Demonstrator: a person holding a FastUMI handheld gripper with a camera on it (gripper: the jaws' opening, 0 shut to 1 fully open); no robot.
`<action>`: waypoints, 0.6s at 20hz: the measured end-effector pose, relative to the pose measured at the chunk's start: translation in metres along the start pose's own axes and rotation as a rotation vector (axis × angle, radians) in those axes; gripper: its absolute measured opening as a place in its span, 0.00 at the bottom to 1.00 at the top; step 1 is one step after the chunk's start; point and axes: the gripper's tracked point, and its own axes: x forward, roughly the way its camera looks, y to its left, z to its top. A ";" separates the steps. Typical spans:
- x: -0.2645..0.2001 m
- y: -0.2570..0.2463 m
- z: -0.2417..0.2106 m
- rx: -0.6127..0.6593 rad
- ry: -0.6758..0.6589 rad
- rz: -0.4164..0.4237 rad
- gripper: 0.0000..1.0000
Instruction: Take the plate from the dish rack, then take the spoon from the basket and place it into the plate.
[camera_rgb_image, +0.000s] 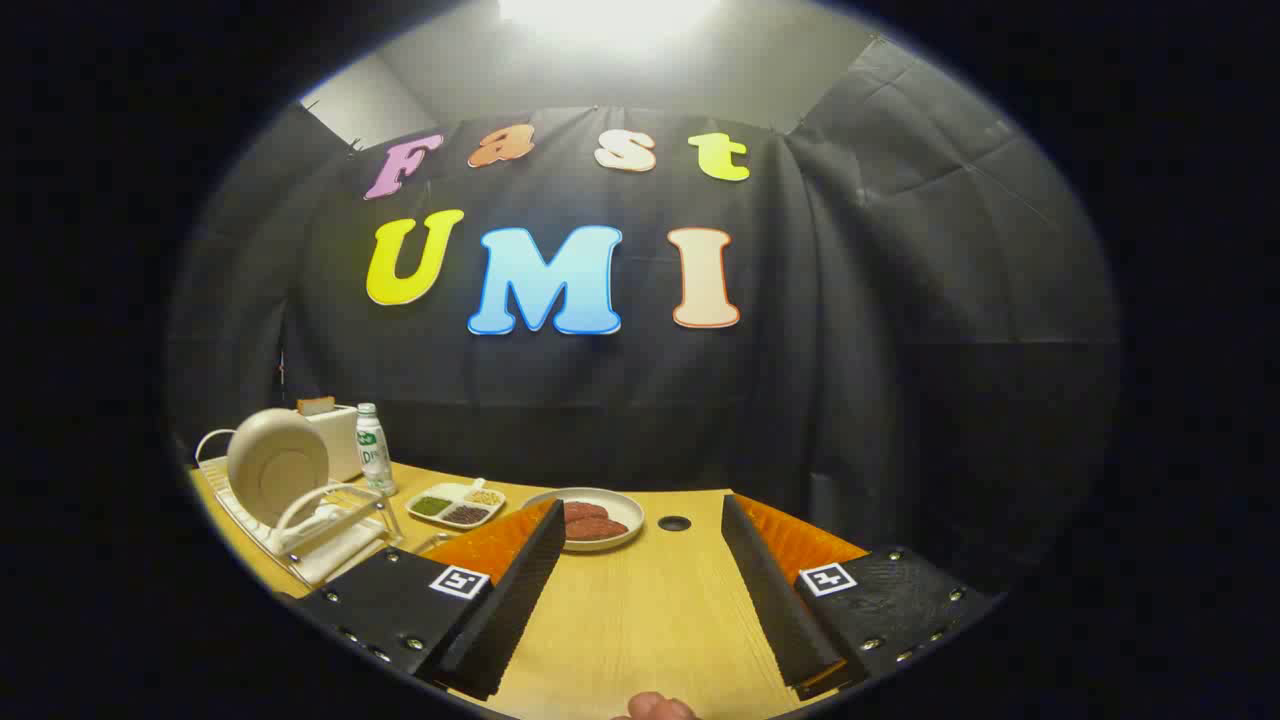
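Tongs (640, 600) are wide apart, holding nothing — bare table (640, 620) between the fingers. Nothing of the task looks done yet; step in hand is the first one, getting to the plate.

Plate (277, 465) stands on edge in the dish rack (310, 530), well off to the left of the tongs and beyond the left finger. It looks upright or close to it, its face turned toward the tongs. A toaster (335, 450) sits just behind it, a water bottle (371, 450) beside the rack.

Ahead of the tongs, near the left fingertip: a shallow dish with reddish pieces (590, 520). Left of that, a divided tray of small foods (455, 505). Small dark hole in the table (674, 523) straight ahead.

Basket and spoon — can't pick either out for certain here.

Next move, as I judge it: swing left, line the fingers up across the plate's rim, close on the top edge and lift straight up out of the rack slots. Risk is snagging the rack wire or tipping the plate.
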 end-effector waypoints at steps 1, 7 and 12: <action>-0.005 0.009 0.014 0.000 0.000 0.003 0.97; -0.017 0.072 0.086 0.011 -0.015 0.027 0.97; -0.020 0.123 0.103 0.016 0.018 0.055 0.97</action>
